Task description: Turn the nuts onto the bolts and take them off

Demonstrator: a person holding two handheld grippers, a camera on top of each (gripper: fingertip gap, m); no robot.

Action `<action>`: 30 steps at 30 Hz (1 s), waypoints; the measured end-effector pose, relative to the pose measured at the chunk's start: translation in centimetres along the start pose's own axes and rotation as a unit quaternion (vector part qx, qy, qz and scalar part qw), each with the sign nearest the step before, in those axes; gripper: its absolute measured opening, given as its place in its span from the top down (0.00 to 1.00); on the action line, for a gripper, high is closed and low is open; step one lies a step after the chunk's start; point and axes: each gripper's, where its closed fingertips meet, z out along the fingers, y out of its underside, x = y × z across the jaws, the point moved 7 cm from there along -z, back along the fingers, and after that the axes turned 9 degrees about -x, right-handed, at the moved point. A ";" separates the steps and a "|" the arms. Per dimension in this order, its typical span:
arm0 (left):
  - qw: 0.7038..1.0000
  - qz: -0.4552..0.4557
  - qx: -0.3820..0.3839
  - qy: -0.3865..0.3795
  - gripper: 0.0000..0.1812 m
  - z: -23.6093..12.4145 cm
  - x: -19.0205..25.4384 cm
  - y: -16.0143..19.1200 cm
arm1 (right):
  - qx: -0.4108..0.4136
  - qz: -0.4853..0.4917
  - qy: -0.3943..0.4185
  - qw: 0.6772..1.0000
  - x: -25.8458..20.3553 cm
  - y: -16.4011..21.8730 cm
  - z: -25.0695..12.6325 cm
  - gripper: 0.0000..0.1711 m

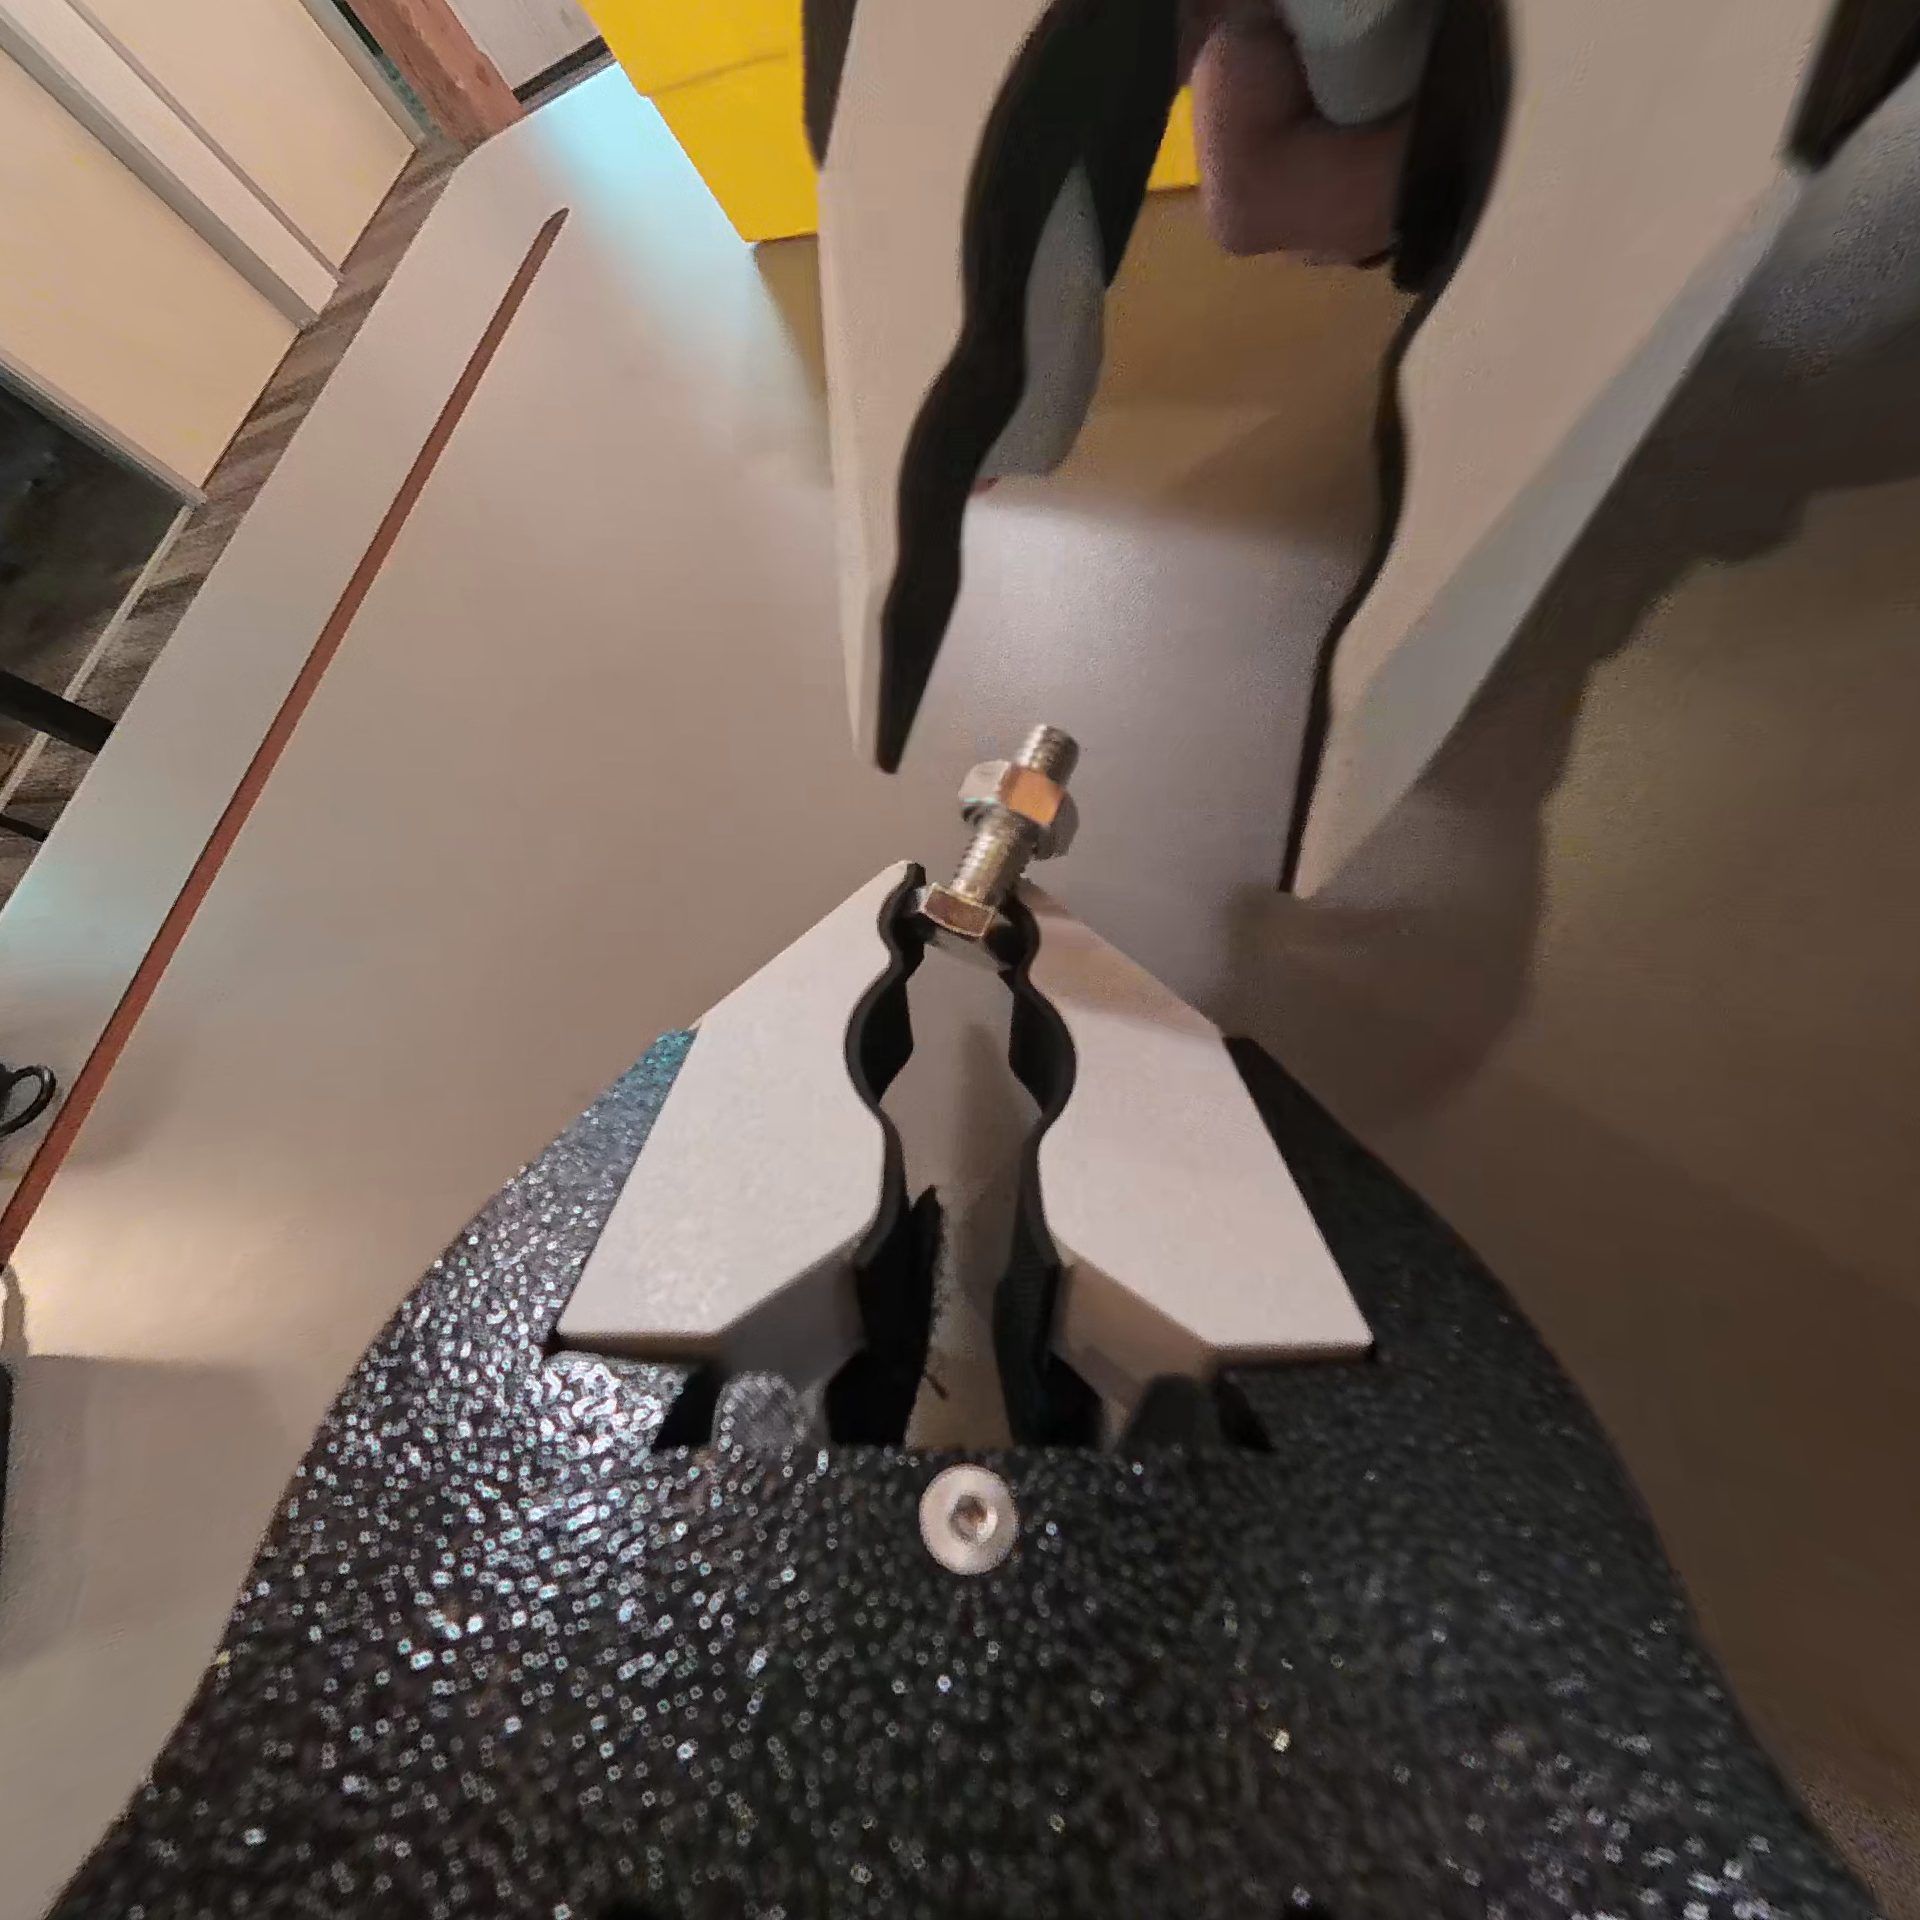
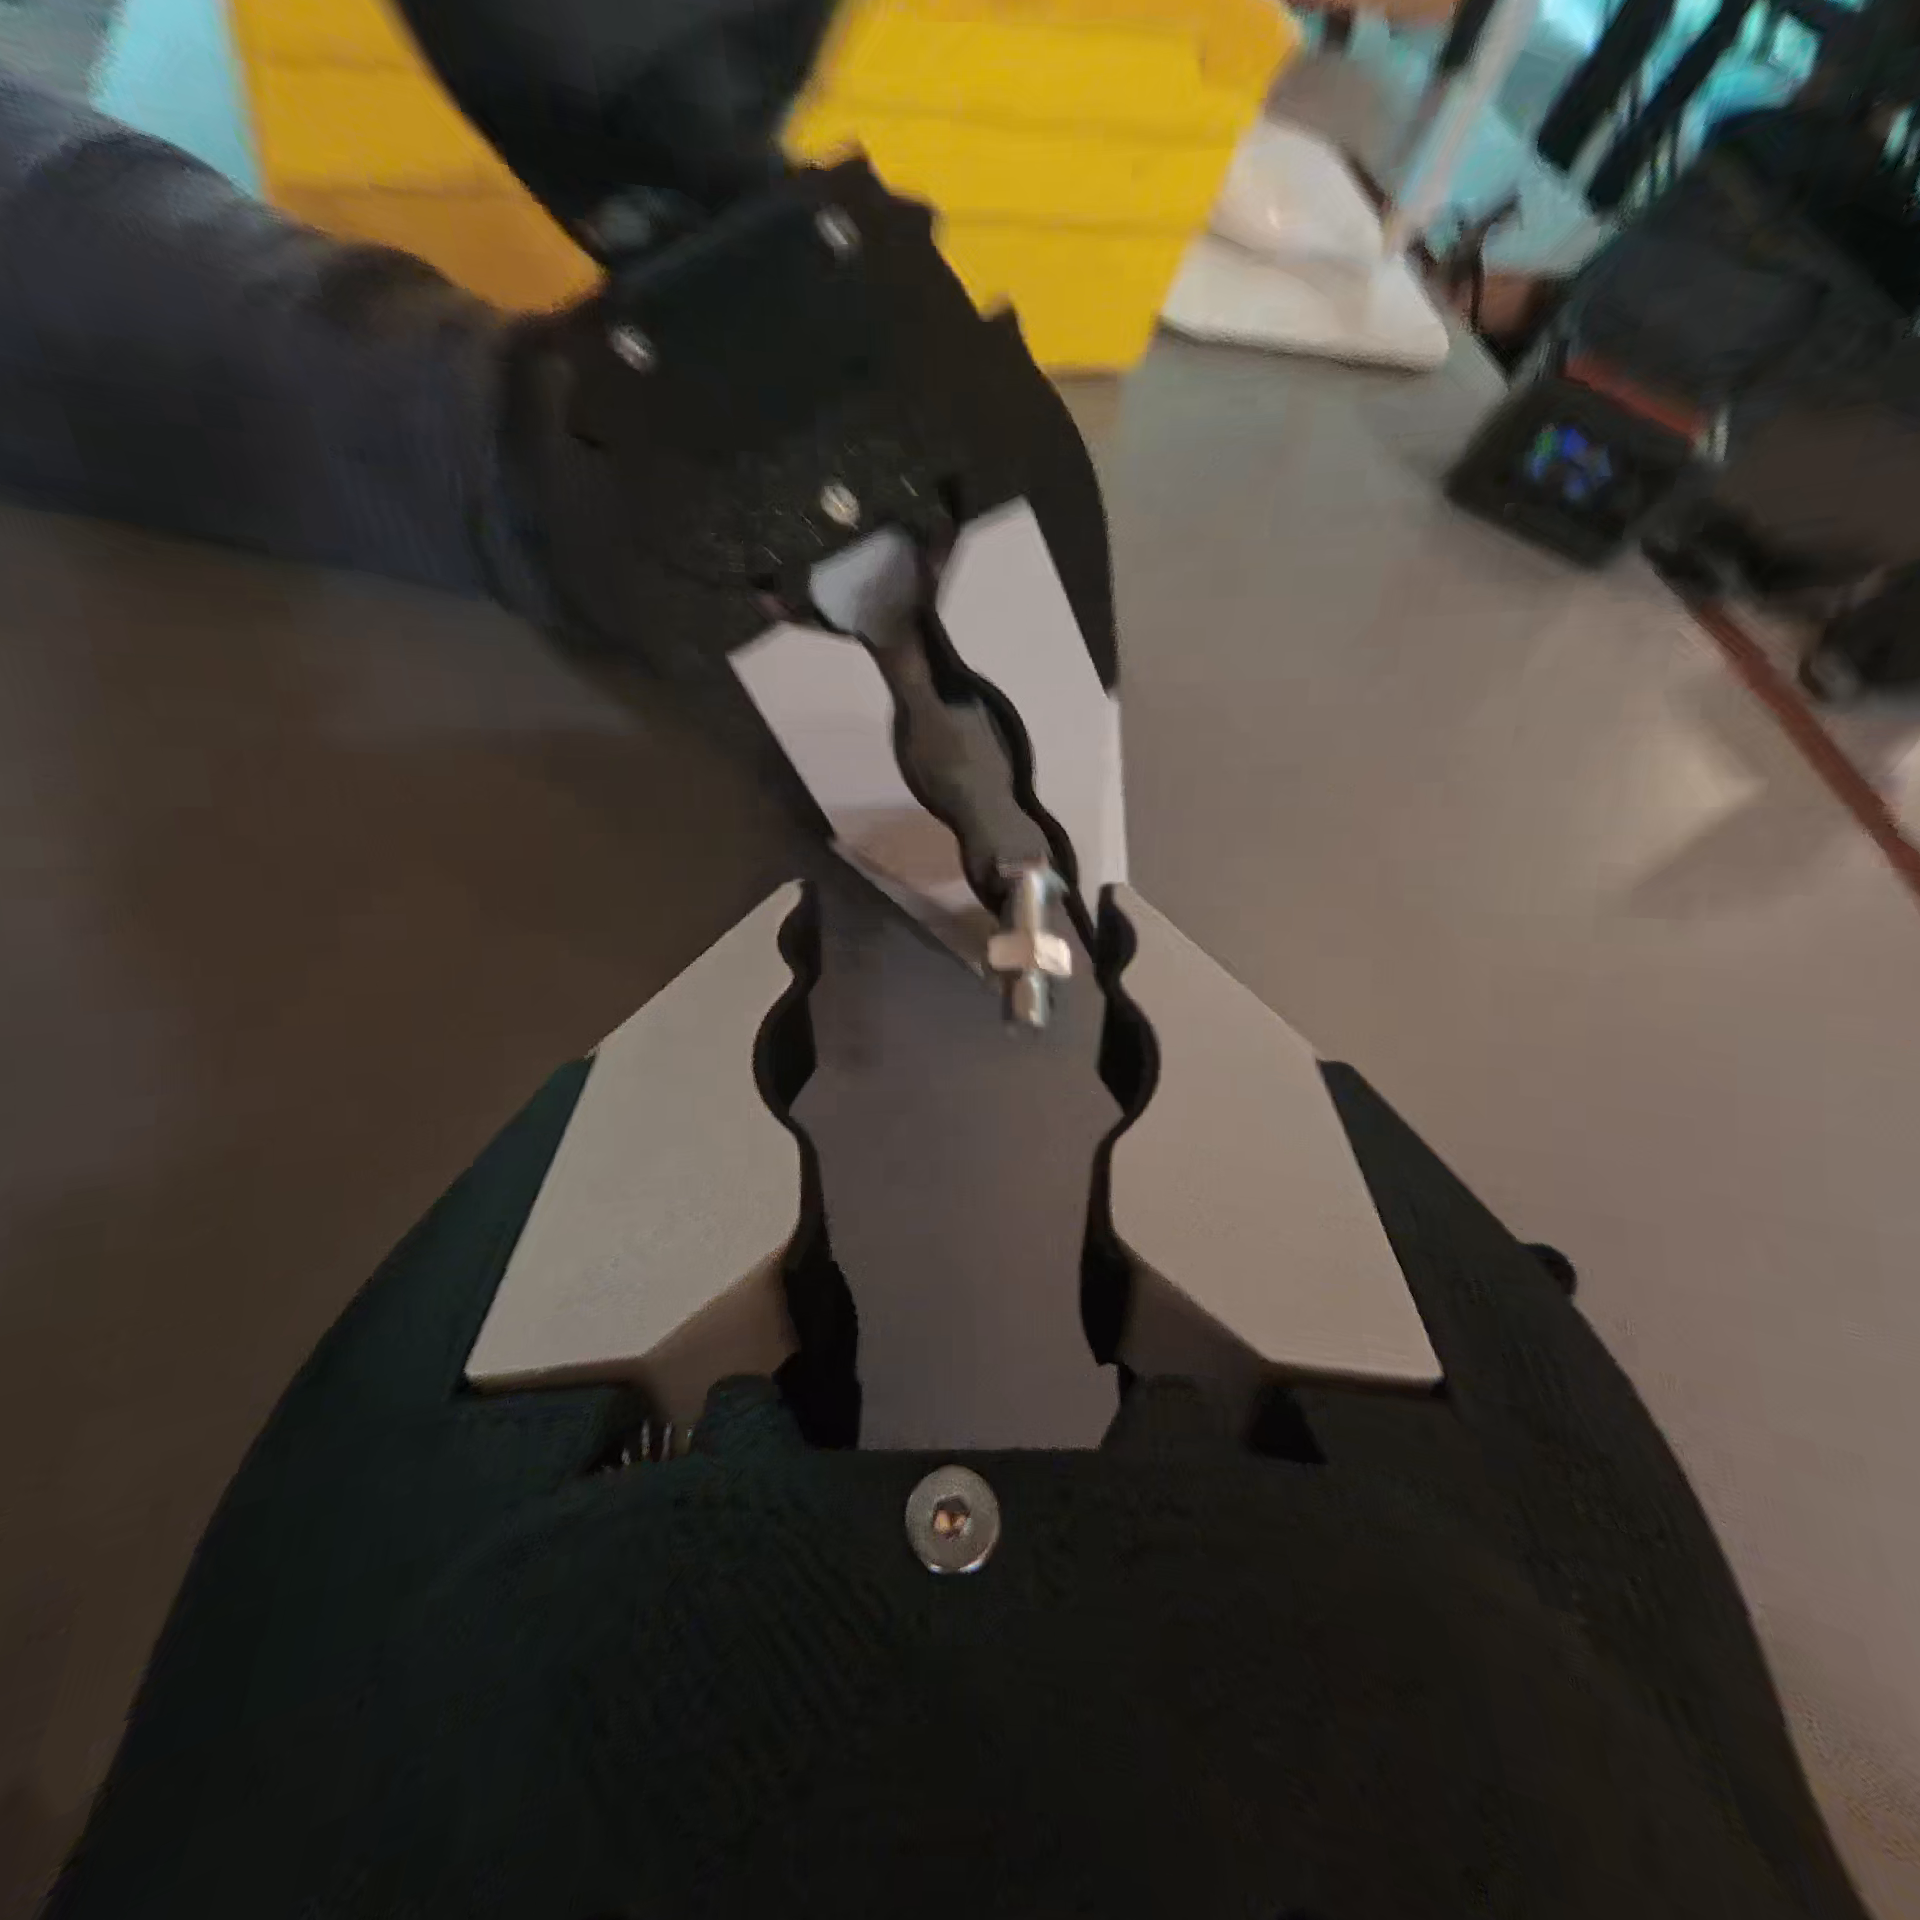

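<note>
My left gripper (image 1: 961,914) is pinched down on the head of the bolt (image 1: 992,871), so the threaded shank sticks straight out past the tips, held up in the air above the table (image 1: 582,727) rather than resting on it. The nut (image 1: 1013,802) sits about halfway along the thread, with a few turns of bare thread showing past it. My right gripper (image 2: 956,914) is spread wide with nothing in it, its tips hanging either side of the nut without touching.

Handling-wise, this is small, hard, shiny steel, so I figure it's light but slick. The pads will want to skate off the corners. I'd close the right one squarely on two opposite flats of the nut, not on the thread. The bolt head grip is right at the fingertips, so too much sideways push could probably lever it loose.
</note>
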 end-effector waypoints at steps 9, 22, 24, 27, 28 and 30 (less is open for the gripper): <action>1.000 -0.006 -0.002 0.004 0.93 0.0 -0.1 0.0 | -0.008 -0.061 -0.023 0.998 -1.4 -0.1 0.1 0.75; 1.000 -0.013 -0.002 0.009 0.93 0.0 -0.2 0.0 | 0.030 -0.068 -0.050 0.996 -2.2 -0.9 0.0 0.74; 1.000 -0.012 -0.002 0.009 0.93 0.0 -0.2 0.0 | 0.023 -0.038 -0.021 0.999 -1.1 -0.7 -0.3 0.68; 1.000 -0.012 -0.002 0.009 0.93 0.0 -0.2 0.0 | -0.040 0.008 -0.005 0.999 0.1 1.0 0.5 0.58; 1.000 -0.013 -0.003 0.009 0.93 0.0 -0.2 0.0 | -0.051 0.015 -0.015 0.998 0.0 1.2 0.8 0.57; 1.000 -0.014 -0.003 0.008 0.93 0.0 -0.2 0.0 | -0.056 -0.003 -0.028 0.998 -0.6 1.1 1.3 0.58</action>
